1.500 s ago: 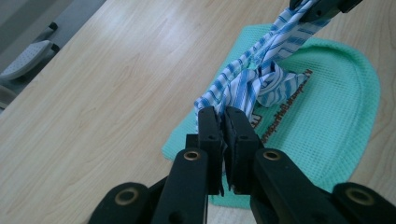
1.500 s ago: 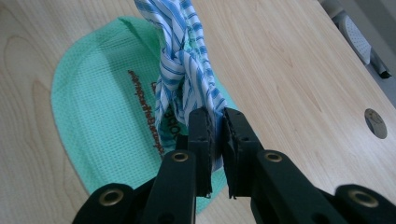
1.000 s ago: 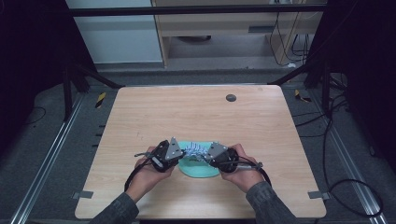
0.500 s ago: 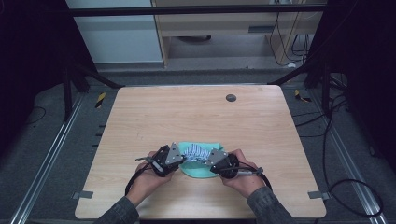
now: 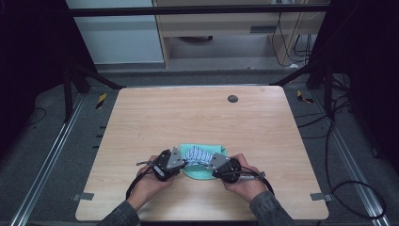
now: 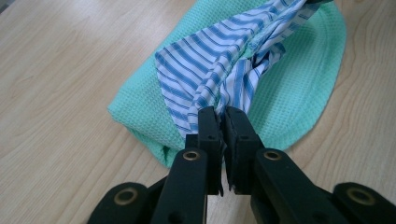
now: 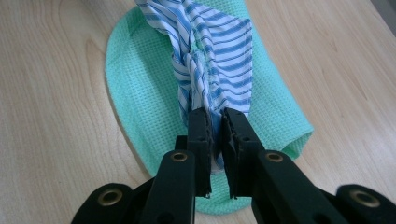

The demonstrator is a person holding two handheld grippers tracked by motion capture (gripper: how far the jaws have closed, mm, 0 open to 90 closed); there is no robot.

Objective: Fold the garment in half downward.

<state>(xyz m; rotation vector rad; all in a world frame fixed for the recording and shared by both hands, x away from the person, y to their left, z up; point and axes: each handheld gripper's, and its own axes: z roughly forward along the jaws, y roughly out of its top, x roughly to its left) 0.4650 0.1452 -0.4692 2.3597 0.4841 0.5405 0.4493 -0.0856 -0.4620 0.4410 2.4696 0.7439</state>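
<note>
Both black two-jaw grippers are clenched on one blue-and-white striped cloth (image 5: 197, 155): the left gripper (image 6: 223, 122) pinches one end, the right gripper (image 7: 213, 120) the other, so it stretches between them above a mint-green waffle-weave towel (image 5: 203, 171) lying on the pale wooden table (image 5: 197, 113). The striped cloth's bunched folds hide its shape, and the grippers cover the towel's near edges.

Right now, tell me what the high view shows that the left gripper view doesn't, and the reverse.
High view alone: both hands, the right gripper, the dark round spot far up the table, and the floor around it. Left gripper view alone: the green cloth's waffle weave and the jaws pinched shut on the striped cloth's corner. Both: left gripper, striped cloth, green cloth, wooden tabletop.
</note>
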